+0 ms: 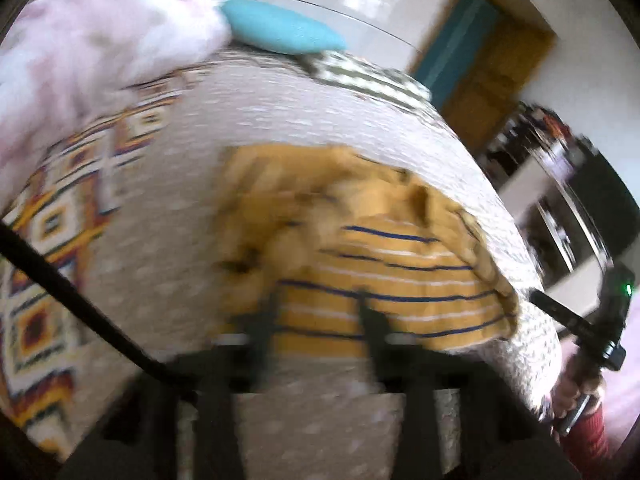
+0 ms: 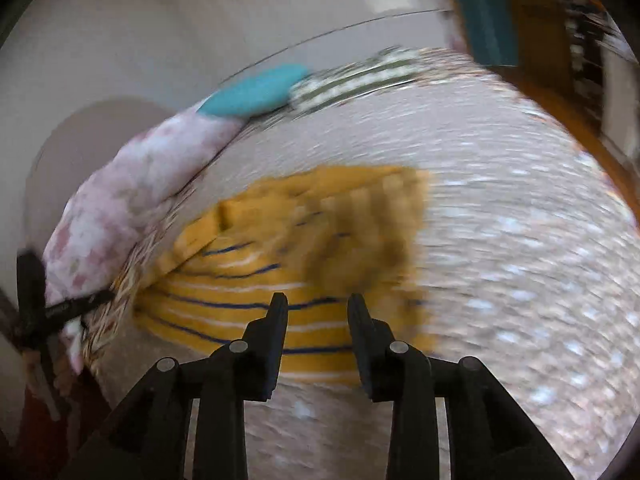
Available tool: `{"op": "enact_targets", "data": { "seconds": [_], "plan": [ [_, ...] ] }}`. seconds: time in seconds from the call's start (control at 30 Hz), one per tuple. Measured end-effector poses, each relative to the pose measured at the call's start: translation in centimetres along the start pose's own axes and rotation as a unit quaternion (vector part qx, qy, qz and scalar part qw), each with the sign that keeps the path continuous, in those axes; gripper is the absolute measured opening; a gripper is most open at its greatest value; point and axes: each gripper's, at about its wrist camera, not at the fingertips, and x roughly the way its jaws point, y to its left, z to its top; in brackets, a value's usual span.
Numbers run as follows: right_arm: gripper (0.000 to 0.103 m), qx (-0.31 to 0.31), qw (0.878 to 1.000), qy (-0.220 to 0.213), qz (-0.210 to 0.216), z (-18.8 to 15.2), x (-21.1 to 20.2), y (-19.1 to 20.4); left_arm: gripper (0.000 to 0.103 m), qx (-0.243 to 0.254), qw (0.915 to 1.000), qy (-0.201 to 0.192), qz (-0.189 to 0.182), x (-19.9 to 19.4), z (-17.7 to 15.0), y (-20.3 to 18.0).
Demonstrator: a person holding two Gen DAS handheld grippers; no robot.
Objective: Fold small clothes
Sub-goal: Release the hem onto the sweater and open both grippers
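Observation:
A small mustard-yellow garment with blue and white stripes (image 1: 384, 276) lies crumpled on a pale dotted bedspread (image 1: 256, 128); it also shows in the right wrist view (image 2: 304, 264). My left gripper (image 1: 318, 300) is open, its fingers hovering over the garment's near striped edge, empty. My right gripper (image 2: 318, 304) is open and empty, just above the garment's near edge. Both views are motion-blurred. The right gripper and the hand holding it show at the left wrist view's right edge (image 1: 592, 336).
A pink floral pillow (image 1: 80, 56), a turquoise cushion (image 1: 280, 28) and a green striped cloth (image 1: 368, 76) lie at the bed's far side. A patterned blanket (image 1: 48, 216) lies to the left. A wooden door (image 1: 492, 64) and shelves (image 1: 560, 184) stand beyond.

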Motion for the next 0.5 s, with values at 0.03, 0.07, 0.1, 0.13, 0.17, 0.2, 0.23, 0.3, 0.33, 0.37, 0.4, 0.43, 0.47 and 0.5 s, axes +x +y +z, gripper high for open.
{"op": "enact_targets", "data": {
  "seconds": [0.03, 0.07, 0.1, 0.13, 0.17, 0.2, 0.23, 0.3, 0.33, 0.37, 0.4, 0.43, 0.47, 0.5],
  "plan": [
    [0.032, -0.012, 1.000, 0.010, 0.007, 0.3, 1.3, 0.8, 0.059, 0.011, 0.9999, 0.001, -0.006, 1.1, 0.4, -1.2],
    [0.032, -0.027, 0.999, 0.023, 0.014, 0.8, 3.2, 1.9, 0.059, 0.023, 0.9996, 0.006, -0.014, 2.2, 0.8, -2.2],
    [0.032, -0.038, 0.998, 0.036, 0.020, 1.3, 4.9, 2.6, 0.059, 0.033, 0.9992, 0.014, -0.020, 3.5, 1.1, -3.2],
    [0.032, -0.044, 0.998, 0.047, 0.024, 1.4, 6.2, 3.1, 0.059, 0.040, 0.9986, 0.024, -0.024, 5.0, 1.7, -3.9],
    [0.032, -0.049, 0.996, 0.063, 0.028, 2.0, 8.1, 3.4, 0.059, 0.043, 0.9983, 0.034, -0.022, 6.6, 2.6, -4.2],
    [0.032, -0.053, 0.995, 0.077, 0.023, 2.5, 9.8, 3.7, 0.059, 0.045, 0.9980, 0.042, -0.016, 7.8, 3.2, -4.2],
    [0.032, -0.057, 0.995, 0.080, 0.009, 3.0, 11.0, 3.6, 0.059, 0.046, 0.9978, 0.049, 0.002, 9.4, 4.4, -3.8],
    [0.032, -0.055, 0.996, 0.066, -0.011, 4.4, 12.3, 2.7, 0.059, 0.035, 0.9981, 0.039, 0.032, 11.0, 6.5, -2.1],
    [0.032, -0.041, 0.998, 0.055, -0.017, 5.4, 12.5, 1.7, 0.059, 0.025, 0.9983, 0.033, 0.042, 11.6, 7.4, -1.2],
    [0.032, -0.029, 0.998, 0.047, -0.023, 5.9, 12.7, 1.0, 0.059, 0.008, 0.9985, 0.026, 0.047, 12.0, 8.3, 0.0],
    [0.032, -0.011, 0.999, 0.037, -0.032, 6.8, 12.9, -0.2, 0.059, -0.010, 0.9986, 0.022, 0.048, 12.4, 9.1, 1.3],
    [0.032, 0.006, 0.999, 0.030, -0.044, 7.5, 13.3, -1.5, 0.059, -0.033, 0.9975, 0.021, 0.058, 12.9, 10.0, 3.1],
    [0.032, 0.017, 0.998, 0.029, -0.053, 8.1, 13.6, -2.5, 0.059, -0.046, 0.9967, 0.022, 0.063, 13.2, 10.3, 4.2],
    [0.032, 0.034, 0.997, 0.036, -0.062, 8.6, 14.5, -4.0, 0.059, -0.060, 0.9959, 0.025, 0.063, 13.7, 10.6, 5.5]
  ]
}}
